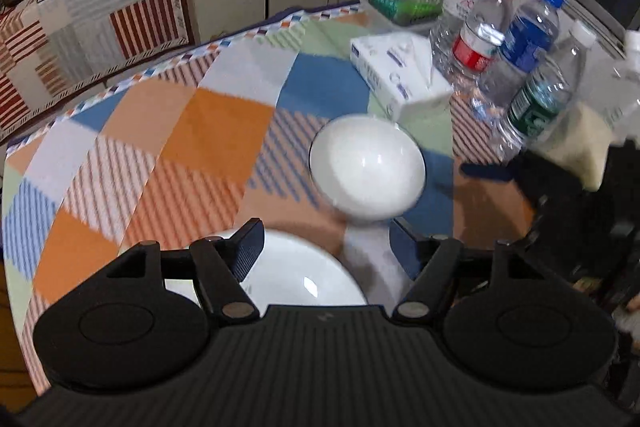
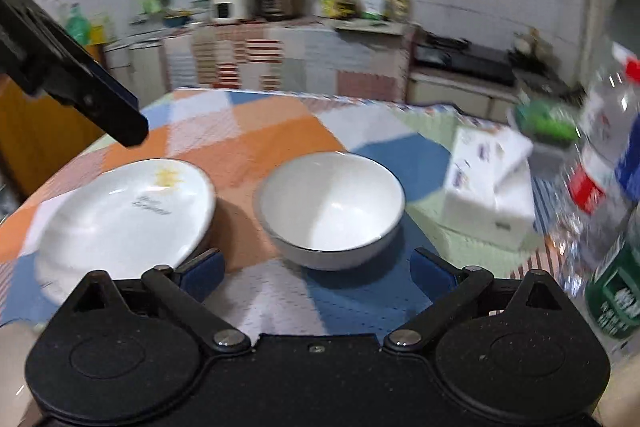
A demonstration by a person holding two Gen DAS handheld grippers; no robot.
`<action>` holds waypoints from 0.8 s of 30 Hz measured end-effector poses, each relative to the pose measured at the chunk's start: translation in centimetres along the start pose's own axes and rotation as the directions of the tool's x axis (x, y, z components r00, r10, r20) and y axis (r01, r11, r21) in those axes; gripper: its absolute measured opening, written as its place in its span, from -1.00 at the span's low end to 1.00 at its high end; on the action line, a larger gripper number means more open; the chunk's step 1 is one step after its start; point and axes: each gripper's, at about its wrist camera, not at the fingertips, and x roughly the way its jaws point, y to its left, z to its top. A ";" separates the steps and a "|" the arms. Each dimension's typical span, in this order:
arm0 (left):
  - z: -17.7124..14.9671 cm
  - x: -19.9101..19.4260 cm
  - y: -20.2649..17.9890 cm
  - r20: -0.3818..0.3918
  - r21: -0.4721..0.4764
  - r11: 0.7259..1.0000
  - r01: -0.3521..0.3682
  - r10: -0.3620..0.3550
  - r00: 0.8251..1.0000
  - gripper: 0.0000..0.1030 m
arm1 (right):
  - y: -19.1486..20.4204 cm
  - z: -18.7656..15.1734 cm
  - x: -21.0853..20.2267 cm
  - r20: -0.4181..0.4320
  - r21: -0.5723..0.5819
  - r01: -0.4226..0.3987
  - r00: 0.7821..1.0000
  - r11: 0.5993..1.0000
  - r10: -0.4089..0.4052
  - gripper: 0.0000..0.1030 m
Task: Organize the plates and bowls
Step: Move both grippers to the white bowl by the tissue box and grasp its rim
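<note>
Nearest, in the right wrist view, the right gripper has its jaws spread wide and empty. The white bowl stands upright on the tabletop at its 12 o'clock, just ahead and centred between the fingers. The plate lies at 10 o'clock, close beside the bowl but apart from it. The left gripper, jaws also apart and empty, hovers over the plate, with the bowl at its 1 o'clock. Either gripper looks near enough to the bowl; the right one is squarely lined up. Farther, at 2 o'clock, a tissue box and bottles.
</note>
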 end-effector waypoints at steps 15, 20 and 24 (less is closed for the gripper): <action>3.4 9.8 -2.9 -0.083 0.201 0.978 -0.062 0.080 0.993 0.31 | 0.7 -0.3 7.4 -0.067 -0.165 0.014 0.997 0.986 -0.025 0.96; 3.6 12.1 -4.3 -0.151 0.214 0.974 -0.069 0.103 0.983 0.23 | -0.8 -0.2 8.8 -0.061 -0.050 -0.018 0.998 0.999 0.015 0.96; 3.8 12.9 -4.4 -0.147 0.220 0.970 -0.100 0.134 0.980 0.09 | -1.1 -0.4 9.0 -0.039 -0.031 -0.046 0.998 0.998 0.045 0.96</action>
